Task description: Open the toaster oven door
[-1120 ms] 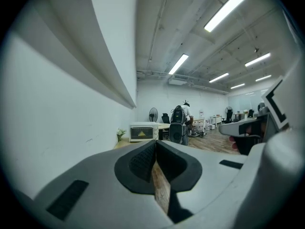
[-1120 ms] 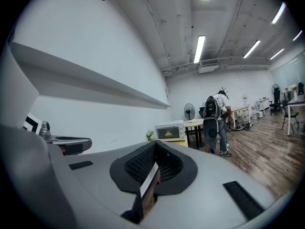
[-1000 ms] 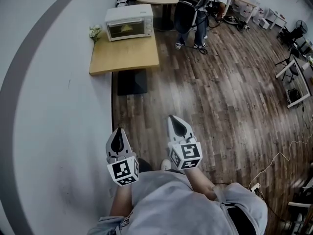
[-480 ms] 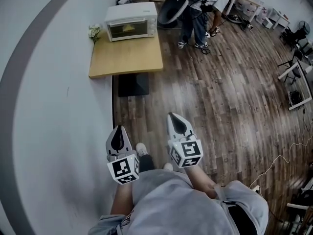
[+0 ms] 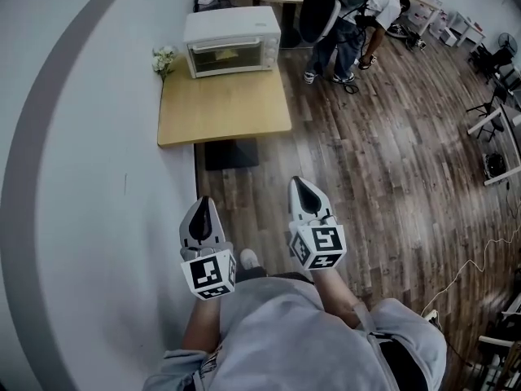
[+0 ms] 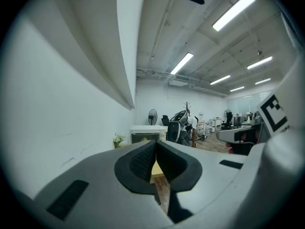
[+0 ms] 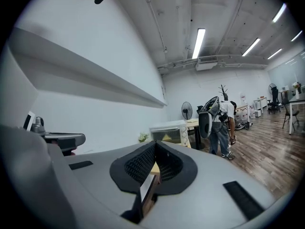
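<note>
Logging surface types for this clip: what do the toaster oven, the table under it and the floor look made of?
Toaster oven: likely white painted metal, with a matte casing; its door looks like glass, since the inside shows through.
Table: pale wood or wood-look laminate, with a smooth, even tan top.
Floor: dark wood planks or plank-look vinyl, in mixed-tone strips.

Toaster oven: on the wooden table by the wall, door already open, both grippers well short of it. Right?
No: the head view shows the toaster oven door closed. The rest holds: wooden table by the wall, left gripper and right gripper well short.
</note>
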